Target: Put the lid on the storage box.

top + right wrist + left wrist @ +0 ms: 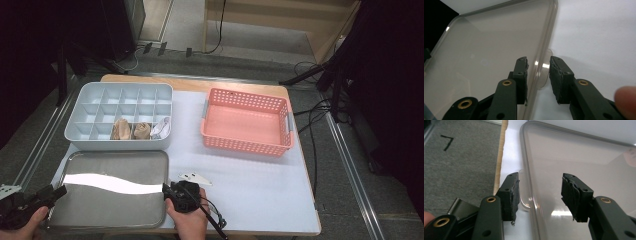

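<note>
The table [300, 220] has a wooden edge and a white cover. It stands on grey carpet floor [350, 165] with metal rails [357, 180] on both sides. Black cables [312, 117] lie on the floor. Behind is a light wooden frame [280, 20]. The sides are dark.
</note>
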